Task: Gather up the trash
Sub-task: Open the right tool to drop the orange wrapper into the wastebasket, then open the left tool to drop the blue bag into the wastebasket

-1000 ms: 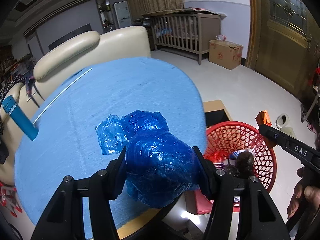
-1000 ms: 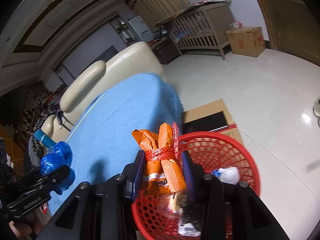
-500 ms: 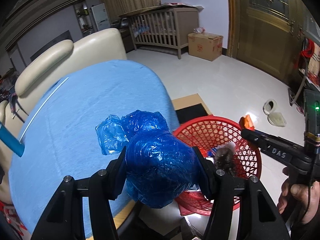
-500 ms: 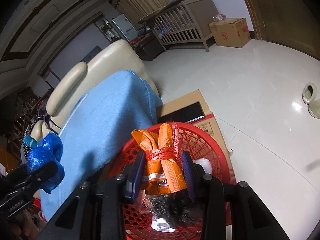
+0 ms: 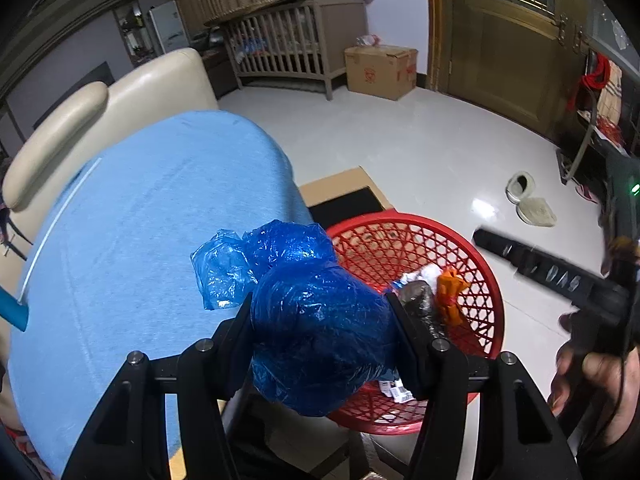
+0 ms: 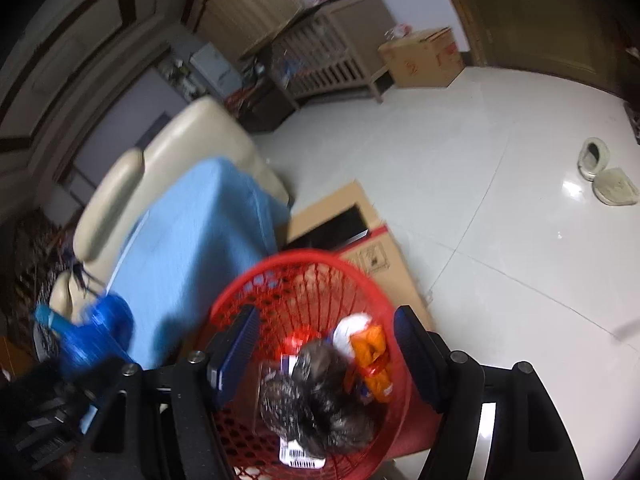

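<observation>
My left gripper (image 5: 320,328) is shut on a crumpled blue plastic bag (image 5: 316,328) and holds it over the edge of the blue-covered table (image 5: 132,224), beside the red mesh basket (image 5: 472,256). My right gripper (image 6: 326,340) is open and empty above the red basket (image 6: 256,280). The orange wrapper (image 6: 374,354) lies inside the basket with black bags (image 6: 316,396) and white scraps. The wrapper also shows in the left wrist view (image 5: 448,296). The blue bag shows blurred at the left in the right wrist view (image 6: 100,328).
A flattened cardboard box (image 6: 360,232) lies under and behind the basket. A cream sofa (image 5: 120,96) stands behind the table. A crib (image 5: 296,48), a cardboard box (image 5: 380,72) and slippers (image 5: 528,200) are across the white floor.
My right gripper opened and the orange wrapper dropped into the red basket. My left gripper carried the blue bag to the right, closer to the basket.
</observation>
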Available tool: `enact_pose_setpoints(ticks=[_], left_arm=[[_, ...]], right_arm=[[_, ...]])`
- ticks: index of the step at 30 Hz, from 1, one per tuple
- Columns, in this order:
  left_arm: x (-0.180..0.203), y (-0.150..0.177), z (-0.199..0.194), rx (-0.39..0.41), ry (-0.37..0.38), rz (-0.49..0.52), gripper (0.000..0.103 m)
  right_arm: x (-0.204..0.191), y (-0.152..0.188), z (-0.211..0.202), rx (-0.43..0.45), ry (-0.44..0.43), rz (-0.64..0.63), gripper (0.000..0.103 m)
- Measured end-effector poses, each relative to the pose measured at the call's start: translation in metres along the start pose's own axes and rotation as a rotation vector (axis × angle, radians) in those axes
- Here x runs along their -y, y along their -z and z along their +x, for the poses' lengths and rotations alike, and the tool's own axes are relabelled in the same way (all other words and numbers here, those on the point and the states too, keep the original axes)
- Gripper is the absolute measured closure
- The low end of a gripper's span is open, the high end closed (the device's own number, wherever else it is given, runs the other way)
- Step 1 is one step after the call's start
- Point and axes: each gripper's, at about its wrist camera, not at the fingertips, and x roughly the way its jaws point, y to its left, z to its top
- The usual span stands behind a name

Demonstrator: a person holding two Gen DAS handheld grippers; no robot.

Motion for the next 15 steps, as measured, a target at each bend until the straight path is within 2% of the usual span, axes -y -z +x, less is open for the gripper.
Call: enact_pose_setpoints(ticks=[7, 15], left_arm=[[0.017, -0.001, 0.015, -0.042, 0.037, 0.023, 0.041], [0.028, -0.005, 0.031, -0.069, 0.051, 0.033, 0.041]], right_arm=[[0.012, -0.012, -0.020, 0.084, -0.006, 0.072, 0.030], [0.017, -0.013, -0.022, 0.090, -0.017, 0.088, 0.030]])
